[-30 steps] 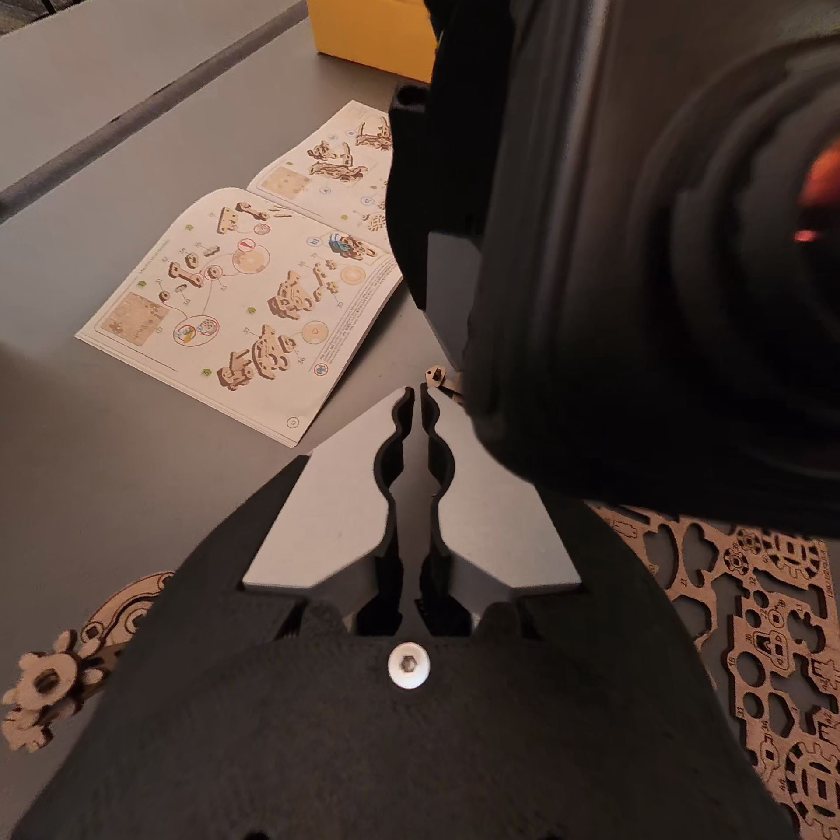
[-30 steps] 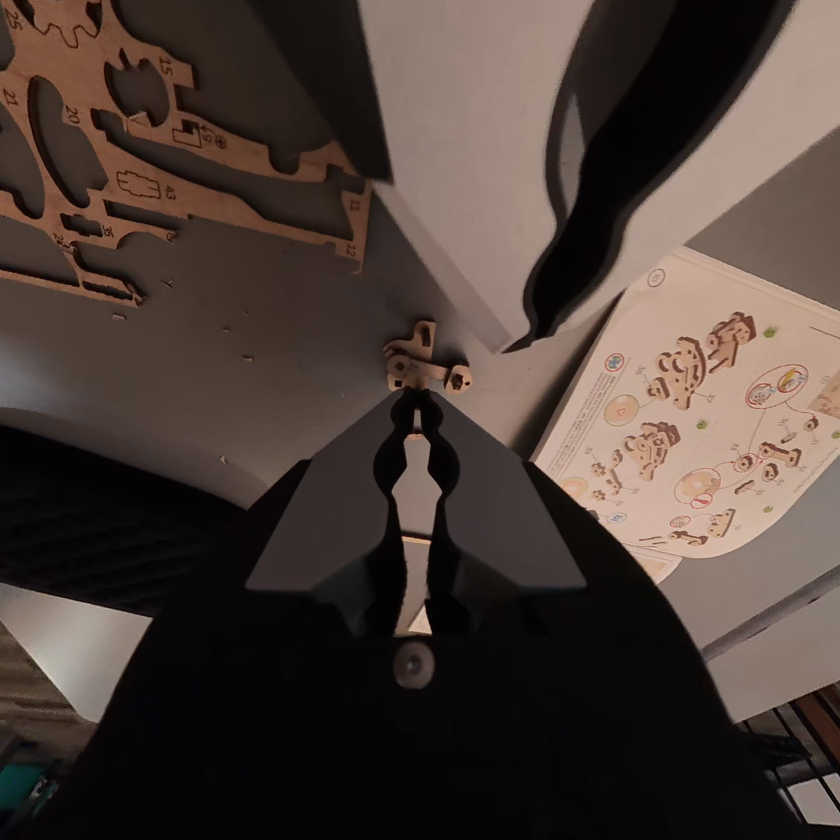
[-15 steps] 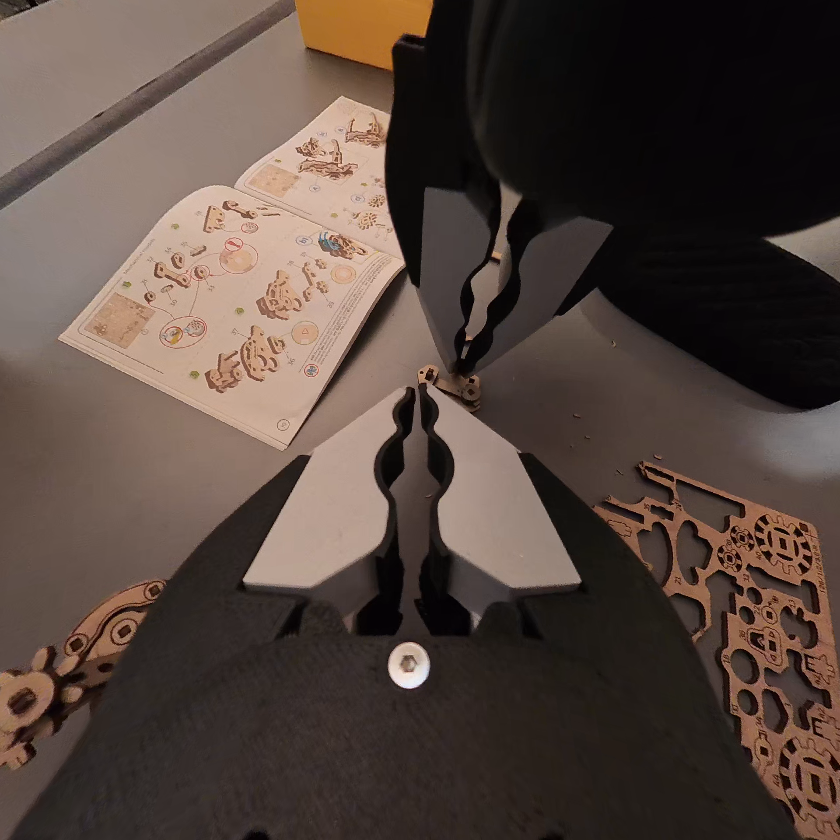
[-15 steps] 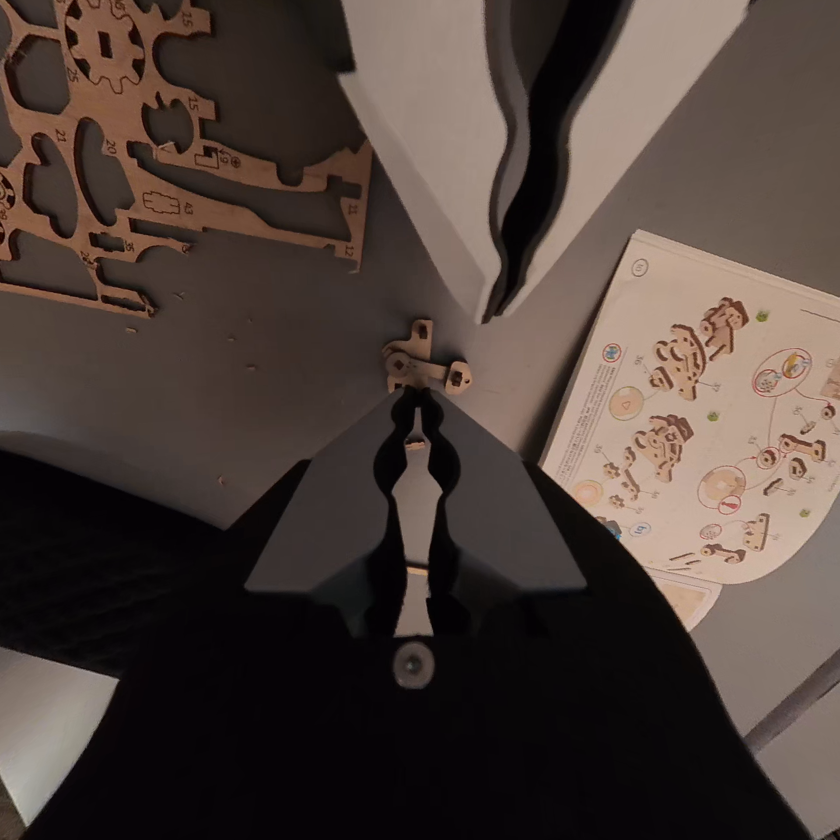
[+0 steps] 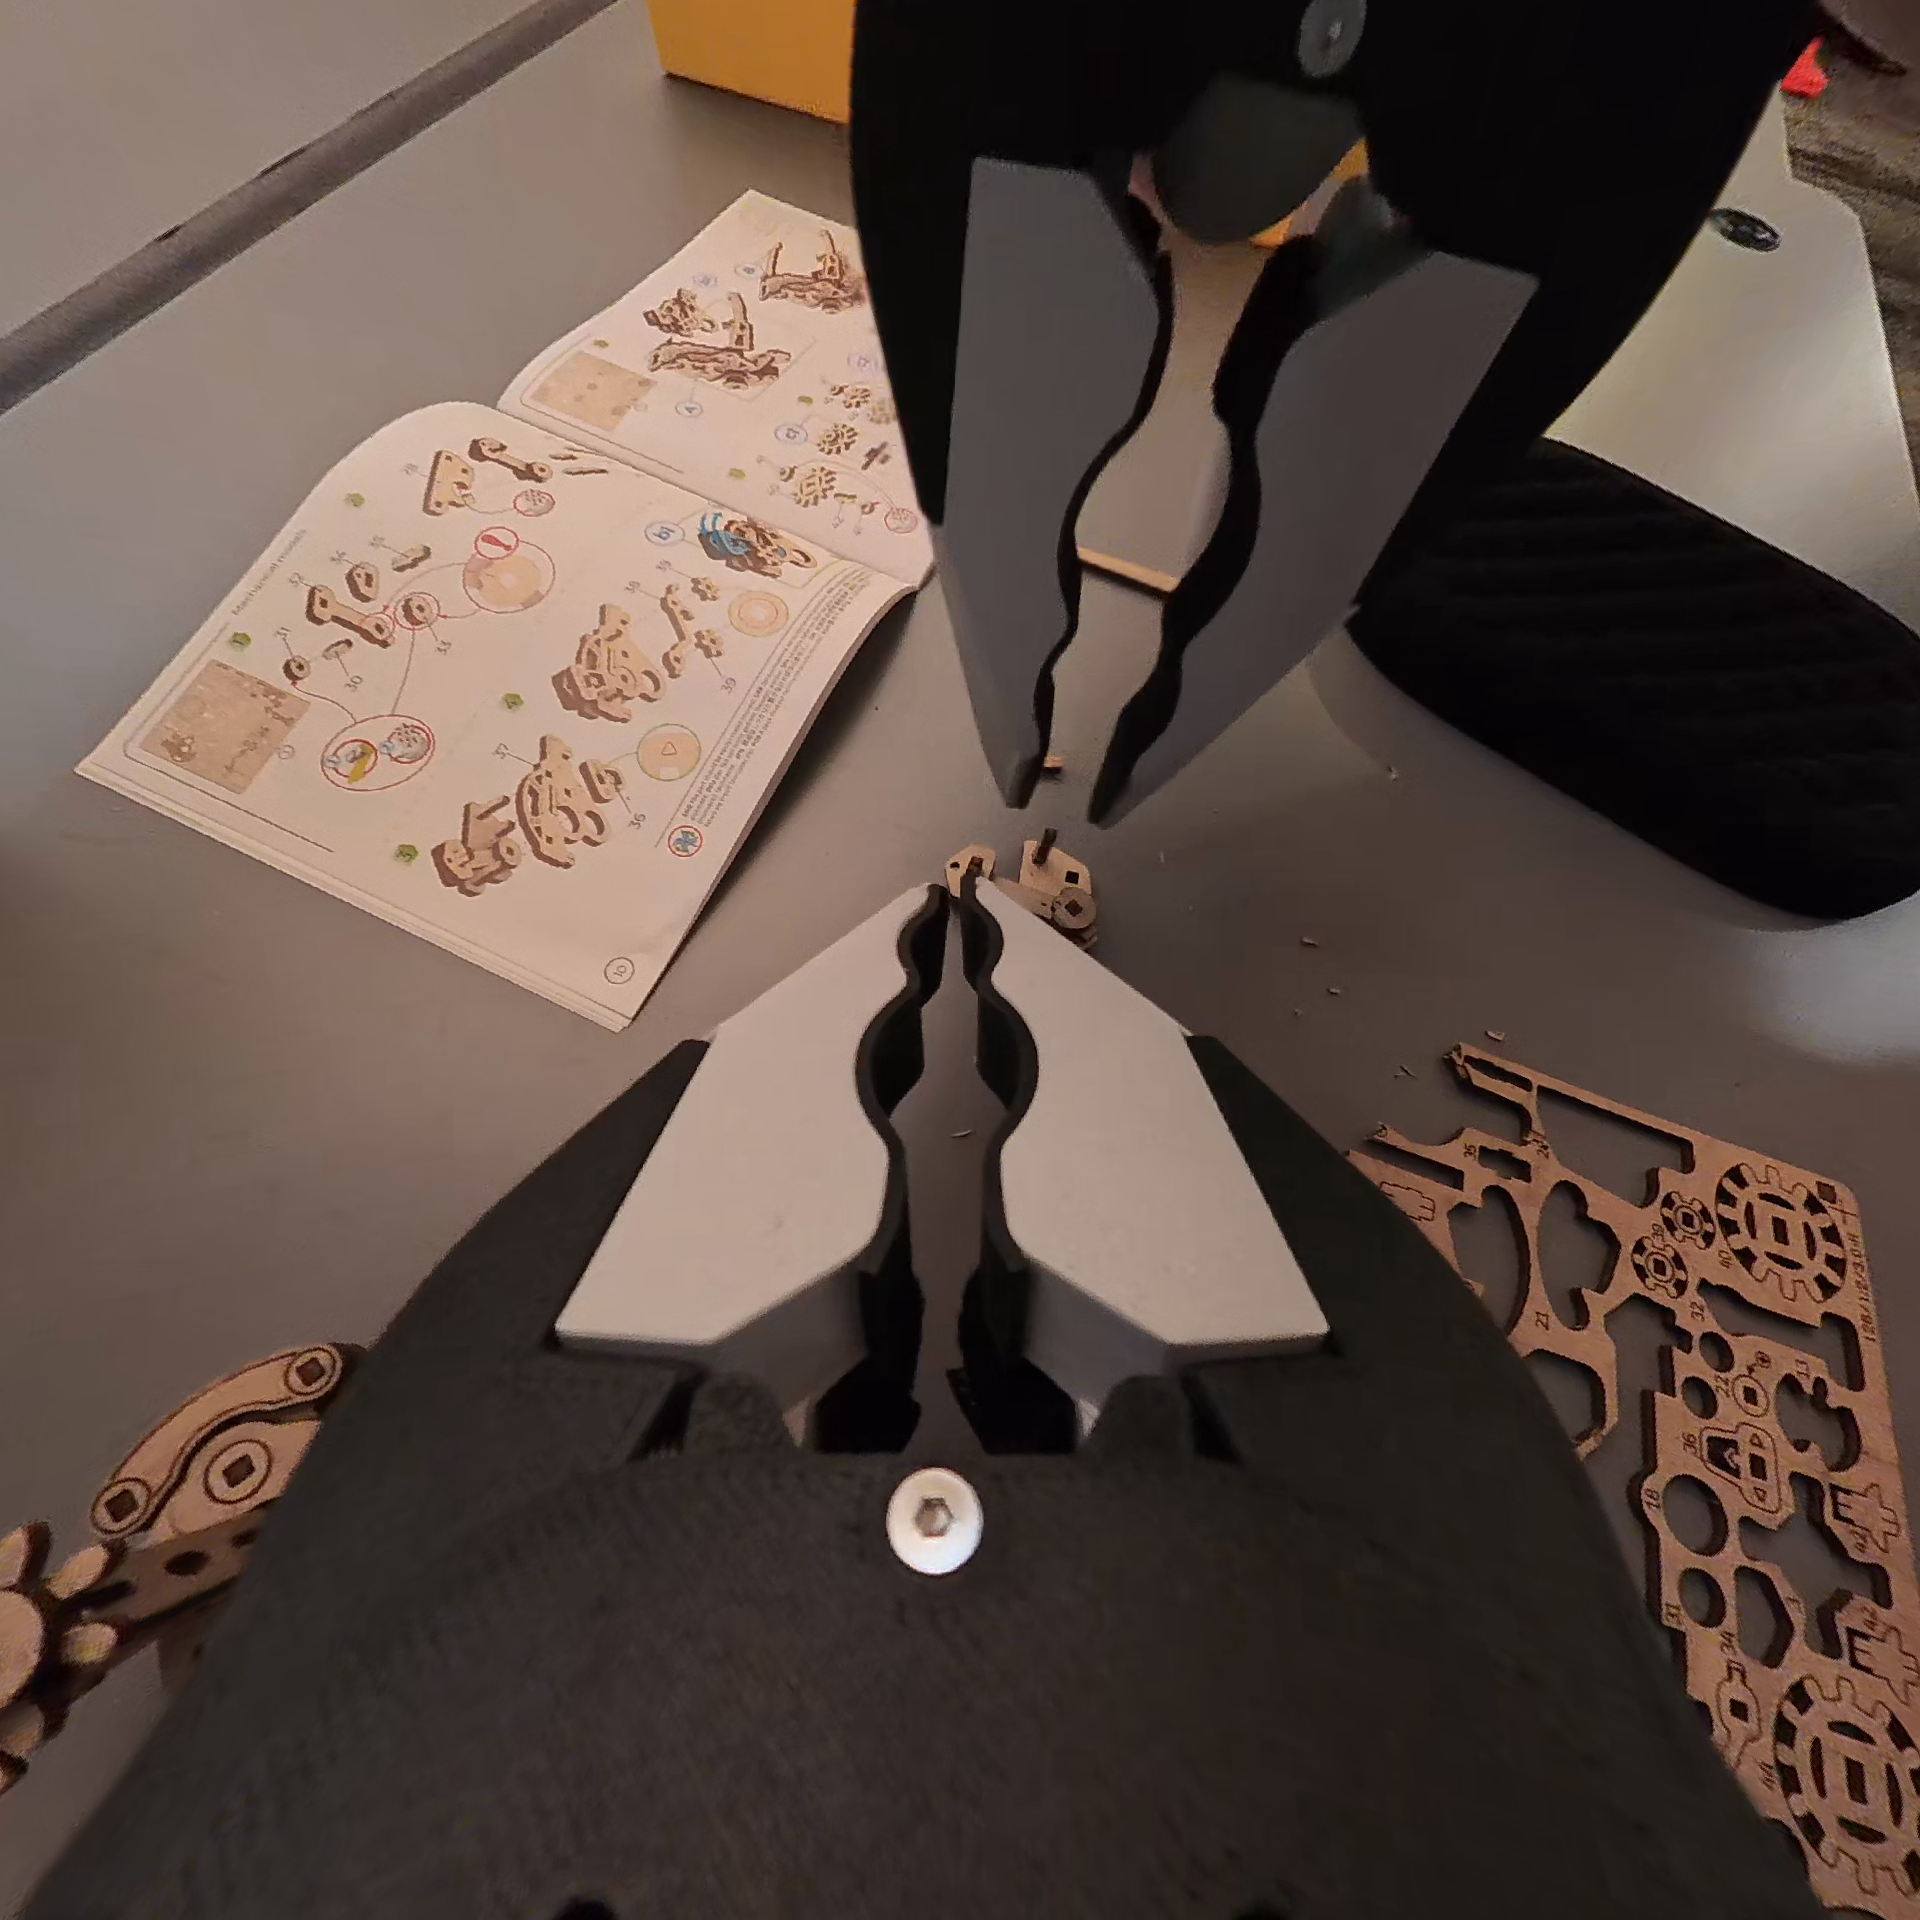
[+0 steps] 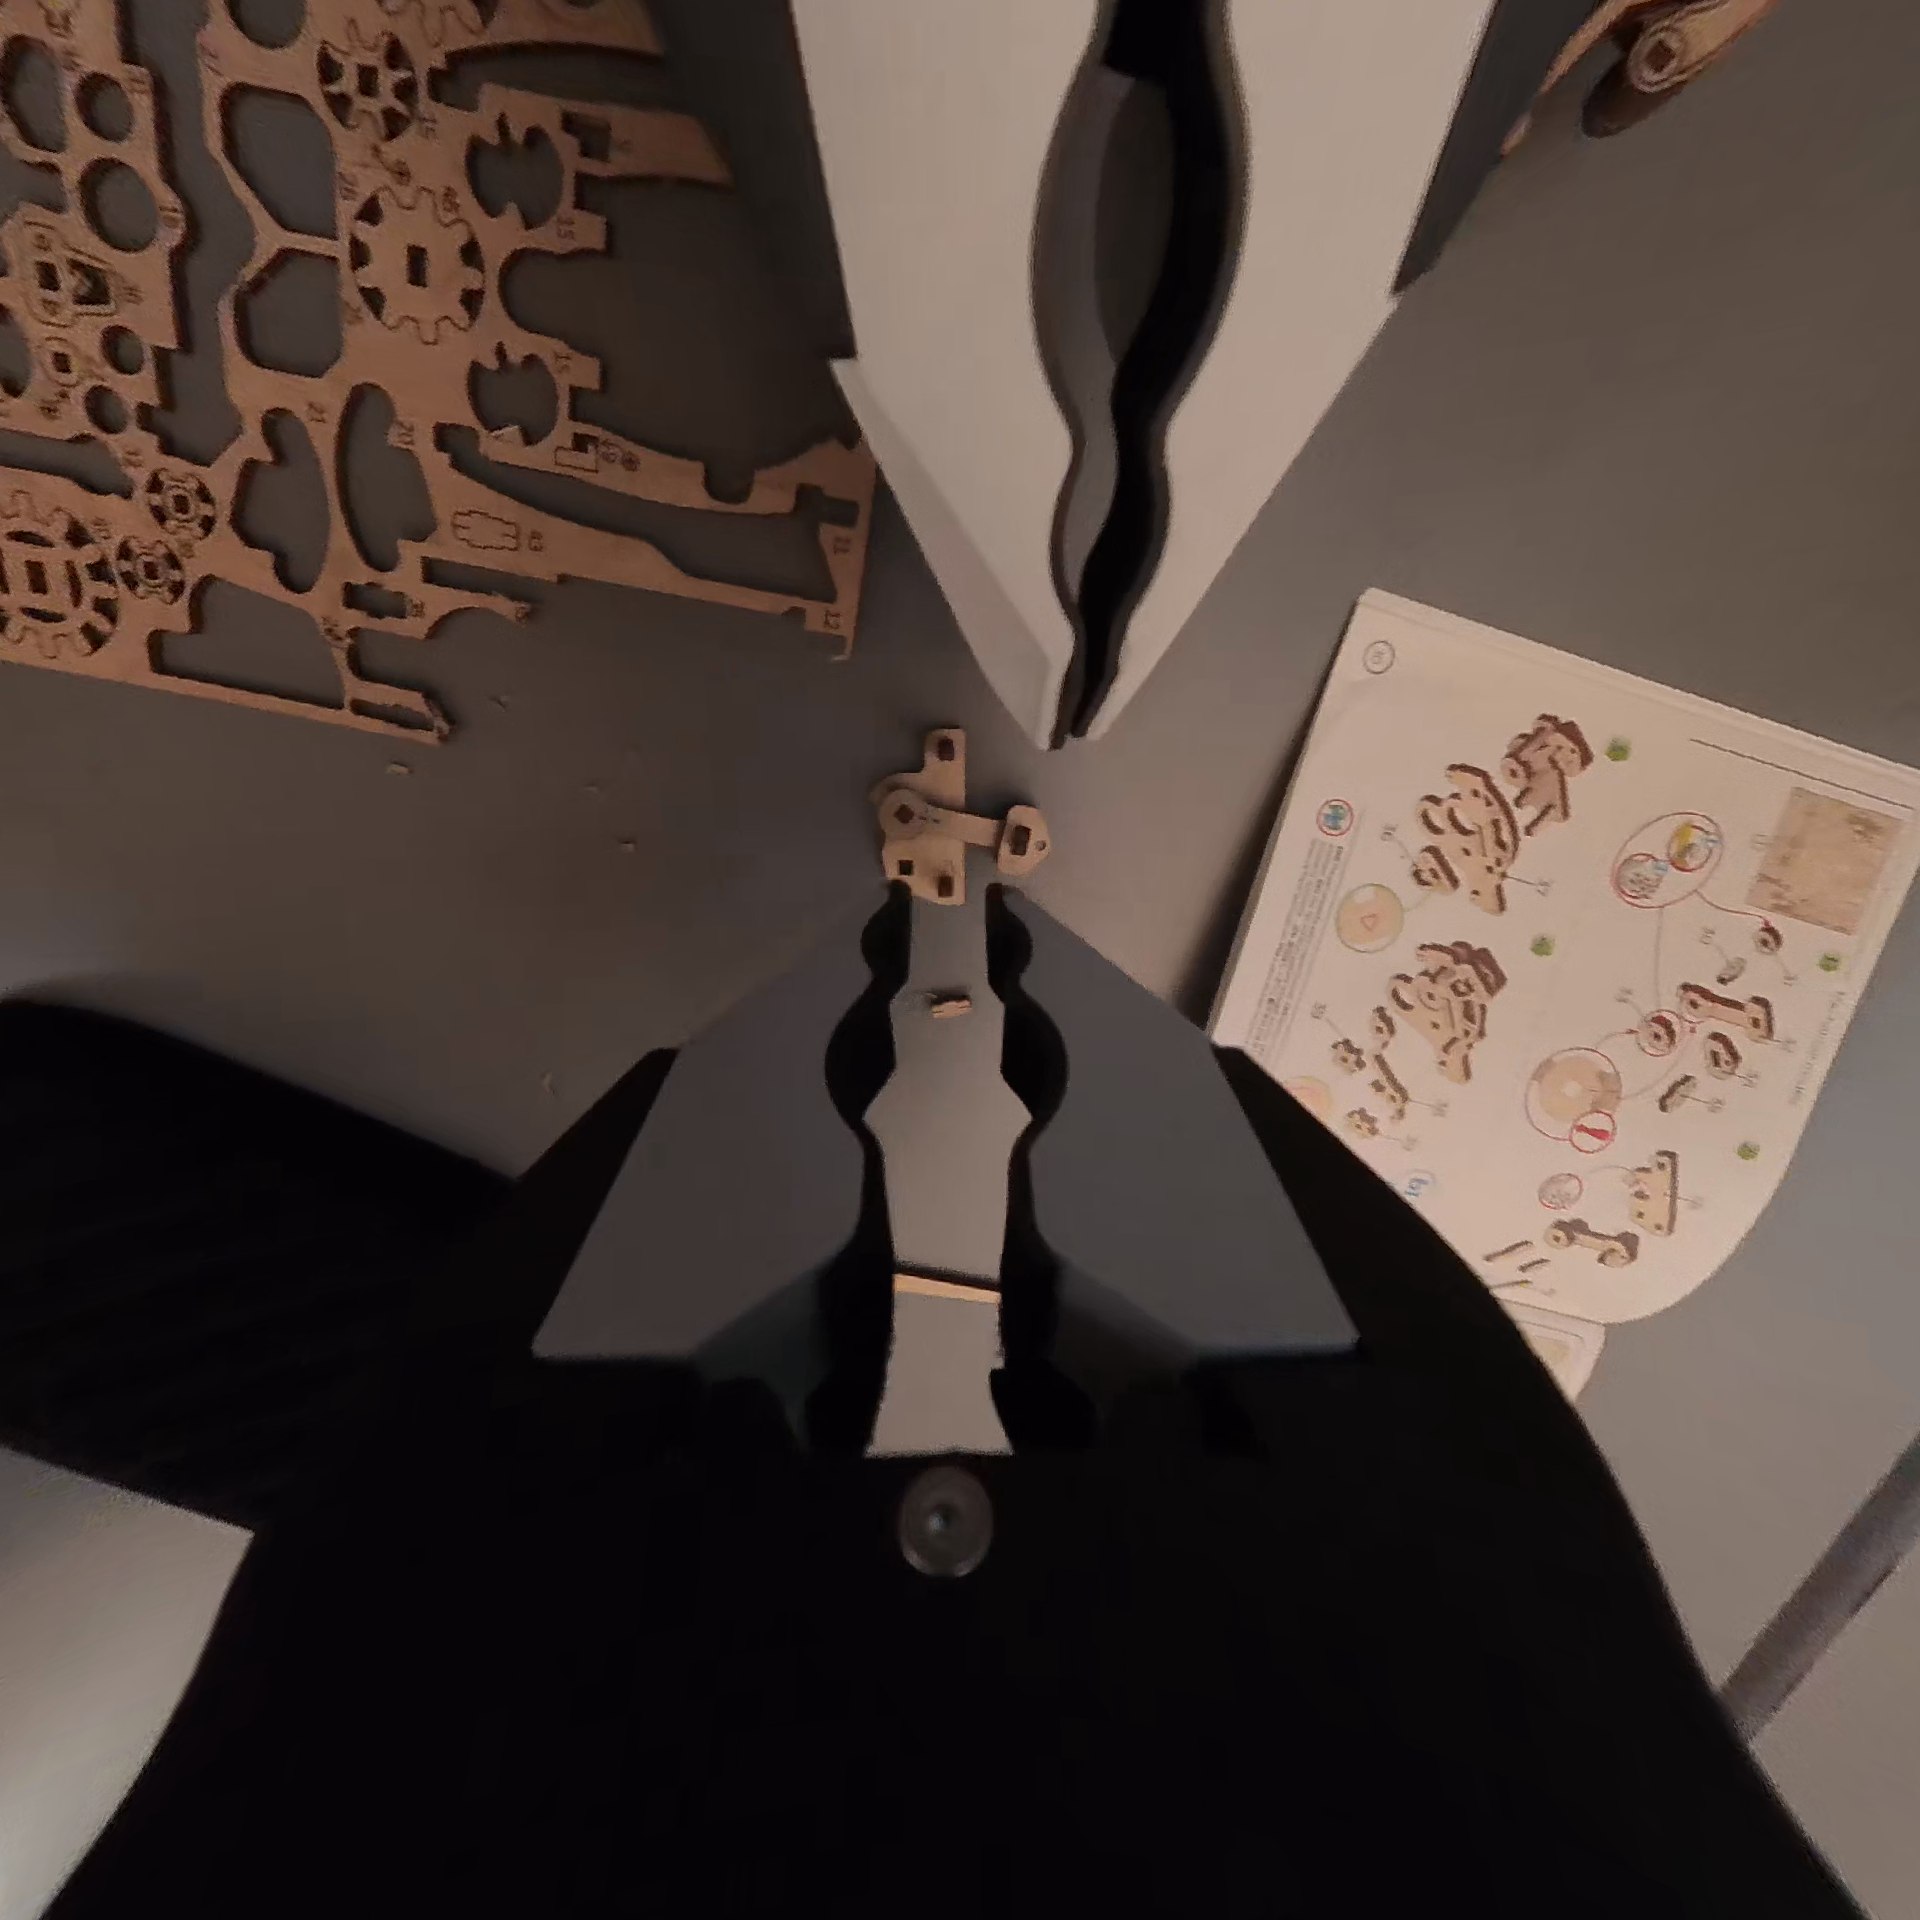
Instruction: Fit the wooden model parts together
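A small wooden assembly (image 5: 1055, 894) of joined flat parts lies on the grey table (image 5: 260, 1091) between the two grippers. It also shows in the right wrist view (image 6: 940, 831). My left gripper (image 5: 954, 894) is shut and empty, its tips just short of the assembly; the right wrist view shows it from above (image 6: 1060, 727), clear of the parts. My right gripper (image 6: 948, 899) is open, its tips just behind the assembly. A tiny wooden peg (image 6: 945, 1005) lies on the table between its fingers. In the left wrist view the right gripper (image 5: 1062, 808) hangs open above the assembly.
An open instruction booklet (image 5: 499, 665) lies left of the parts. A punched-out wooden sheet (image 5: 1714, 1351) lies to the right. A larger wooden gear assembly (image 5: 156, 1507) sits at the near left. A yellow box (image 5: 748, 52) stands behind. A black fabric object (image 5: 1662, 707) lies far right. The tips of both grippers are at nearly the same place. Between my right fingertips and the black fabric object (image 5: 1662, 707) there is roughly 15 cm.
My right gripper has opened and pulled back from the assembly; the peg that was between its tips now lies on the table. My left gripper has stayed shut and drawn back slightly.
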